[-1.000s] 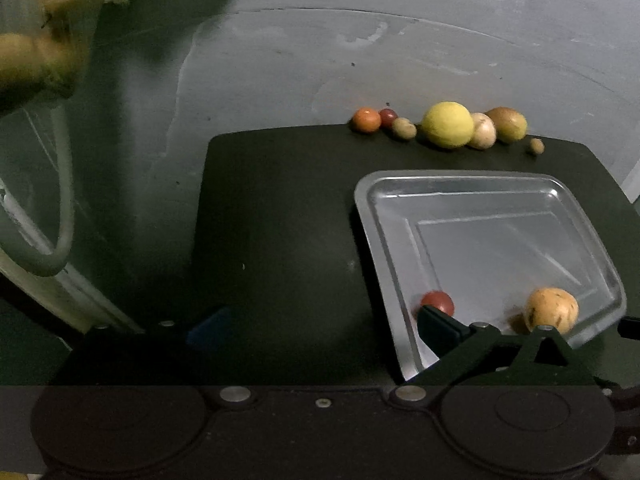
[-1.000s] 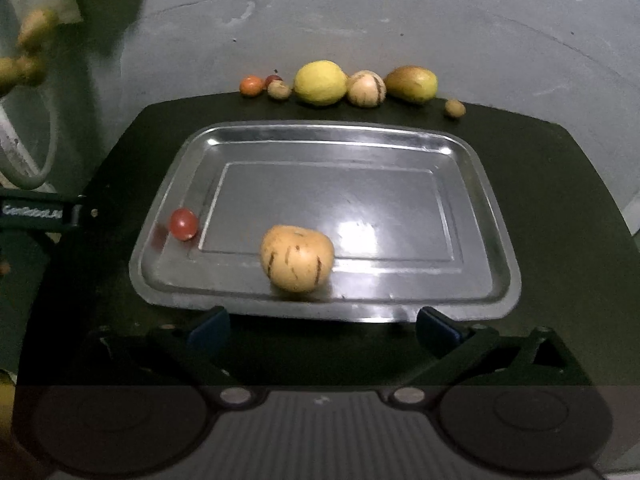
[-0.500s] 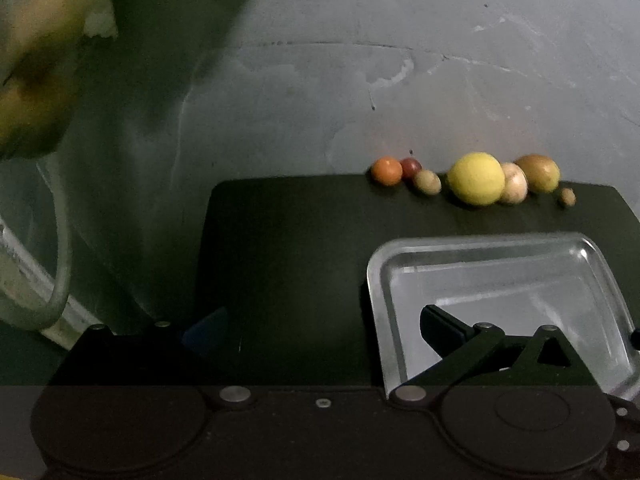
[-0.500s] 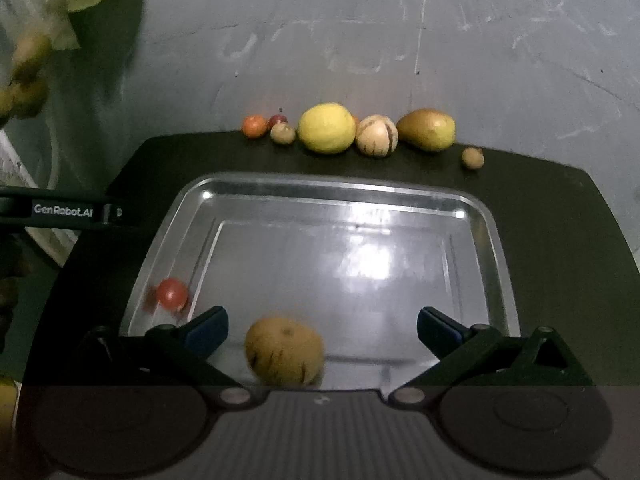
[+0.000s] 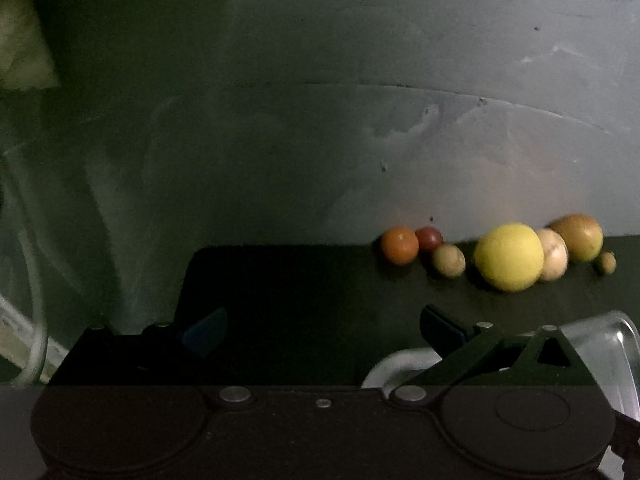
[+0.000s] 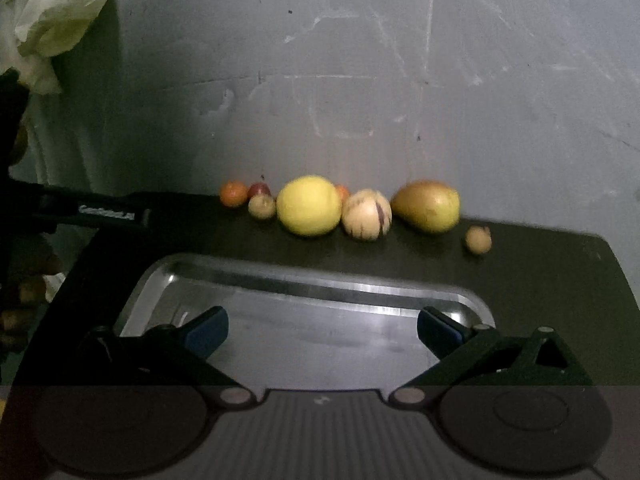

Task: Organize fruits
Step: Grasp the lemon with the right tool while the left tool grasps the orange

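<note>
A row of fruit lines the far edge of the black table (image 6: pixel 540 280), against the wall. It holds an orange tomato (image 6: pixel 233 193), a yellow lemon (image 6: pixel 309 205), a striped pepino melon (image 6: pixel 366 214), a mango (image 6: pixel 427 205) and a small brown fruit (image 6: pixel 478 239). The same row appears in the left wrist view, with the lemon (image 5: pixel 509 257) biggest. A metal tray (image 6: pixel 316 286) lies in front of the row. My right gripper (image 6: pixel 322 328) is open above the tray's far half. My left gripper (image 5: pixel 322 330) is open over bare table left of the tray's corner (image 5: pixel 390 362). Nothing sits between either pair of fingers.
A grey scratched wall (image 6: pixel 400 80) rises right behind the fruit. A crumpled pale bag (image 6: pixel 52 20) hangs at the upper left. The left gripper's body (image 6: pixel 106 212) reaches in from the left edge in the right wrist view. A pale hose (image 5: pixel 34 312) runs down the left.
Both grippers have moved forward toward the fruit row and tilted up. The red tomato and the pepino melon lying in the tray have dropped out of view.
</note>
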Motion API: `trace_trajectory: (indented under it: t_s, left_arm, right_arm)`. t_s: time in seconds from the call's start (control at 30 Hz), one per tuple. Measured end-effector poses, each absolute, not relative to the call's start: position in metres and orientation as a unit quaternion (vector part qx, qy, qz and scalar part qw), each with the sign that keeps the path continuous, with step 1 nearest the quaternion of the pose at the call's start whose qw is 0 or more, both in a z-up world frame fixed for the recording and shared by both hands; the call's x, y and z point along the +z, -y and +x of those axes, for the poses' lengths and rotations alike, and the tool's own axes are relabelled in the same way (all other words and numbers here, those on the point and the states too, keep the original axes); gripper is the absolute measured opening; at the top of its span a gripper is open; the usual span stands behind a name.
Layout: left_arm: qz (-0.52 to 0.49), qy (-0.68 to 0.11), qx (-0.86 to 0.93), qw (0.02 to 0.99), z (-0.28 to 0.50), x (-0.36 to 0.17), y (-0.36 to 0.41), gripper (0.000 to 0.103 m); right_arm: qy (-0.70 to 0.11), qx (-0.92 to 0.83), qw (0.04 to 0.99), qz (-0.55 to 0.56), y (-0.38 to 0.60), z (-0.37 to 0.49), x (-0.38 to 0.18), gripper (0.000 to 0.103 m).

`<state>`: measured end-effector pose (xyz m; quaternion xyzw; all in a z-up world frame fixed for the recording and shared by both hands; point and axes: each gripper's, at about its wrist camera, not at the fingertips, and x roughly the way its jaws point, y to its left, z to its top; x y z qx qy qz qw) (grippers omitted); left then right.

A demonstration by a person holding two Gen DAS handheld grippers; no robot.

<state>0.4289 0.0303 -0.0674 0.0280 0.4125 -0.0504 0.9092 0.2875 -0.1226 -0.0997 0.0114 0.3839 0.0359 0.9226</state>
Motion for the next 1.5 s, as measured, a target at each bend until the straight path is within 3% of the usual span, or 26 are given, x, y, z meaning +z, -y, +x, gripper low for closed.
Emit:
trace_trajectory:
  t_s: [0.5,0.9,1.13,1.5]
  left_arm:
    - [0.009,-0.42,-0.053,0.906,0.484,-0.086,0.0,0.102]
    - [-0.007,-0.427,-0.042,0.903,0.505,-0.1,0.004,0.102]
    - [-0.006,-0.427,-0.052,0.903,0.508,-0.103,0.005,0.102]
    - [-0.031,-0.424,-0.073,0.902,0.504,-0.103,-0.001,0.085]
  right_arm:
    - [-0.311,0.074,0.938,-0.133,0.108,0.352,-0.114,0.103]
    - [-0.295,0.099,0.931,-0.19,0.093,0.375,-0.131,0.102]
    - [-0.296,0.11,0.926,-0.206,0.088,0.385,-0.14,0.095]
    - [-0.299,0.115,0.922,-0.218,0.089,0.387,-0.144,0.083]
